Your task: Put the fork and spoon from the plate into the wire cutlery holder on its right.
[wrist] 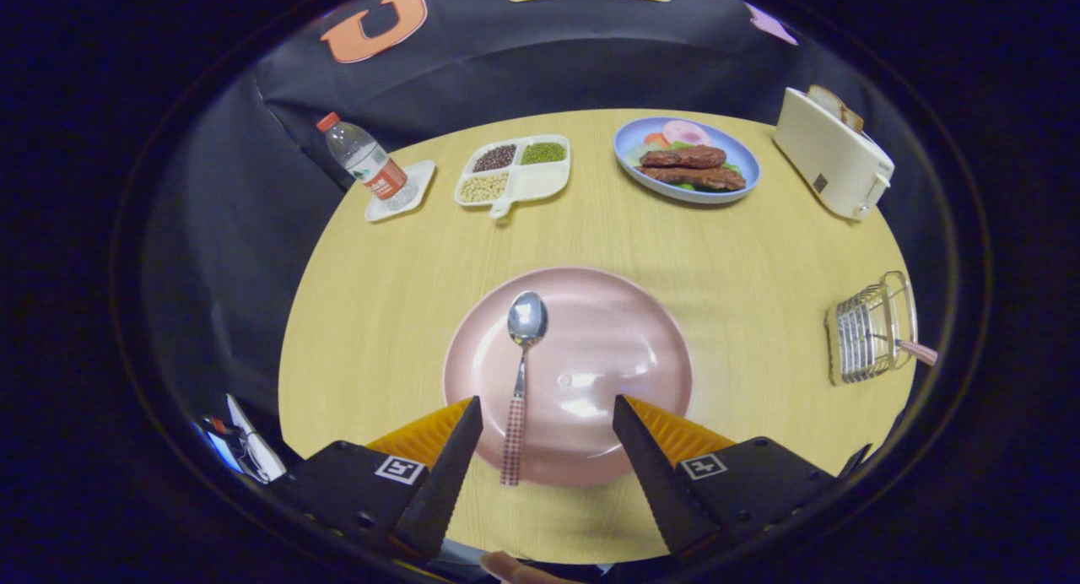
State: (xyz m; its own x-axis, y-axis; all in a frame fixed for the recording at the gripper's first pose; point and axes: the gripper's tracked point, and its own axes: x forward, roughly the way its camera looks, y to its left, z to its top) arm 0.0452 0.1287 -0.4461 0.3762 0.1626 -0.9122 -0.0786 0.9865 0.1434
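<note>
Tool: the tool (547,415) hangs above the near edge of the plate, its two wedge-shaped, ridged fingers spread wide and holding nothing.
Plate: a round, glossy pink plate (616,348) lies flat on the tabletop, just ahead of the fingers and between them.
Spoon: a shiny metal spoon (521,373) with an oval bowl and a checked handle lies on the plate nearer the left finger, bowl pointing away from the tool, handle end reaching past the near rim.
Cutlery holder: a wire cutlery holder (869,331) of thin metal bars stands well off to the right of the tool, with a checked handle (918,352) sticking out of it; whether it is the fork I cannot tell.
Tabletop: a round, pale wood-grain tabletop (380,297).
Far side: beyond the plate sit a divided white tray (540,181) of beans and grains, a blue oval plate of food (688,162), a clear plastic bottle (367,162) on a small white square dish, and, far right, a cream toaster (831,158) with bread in it.
</note>
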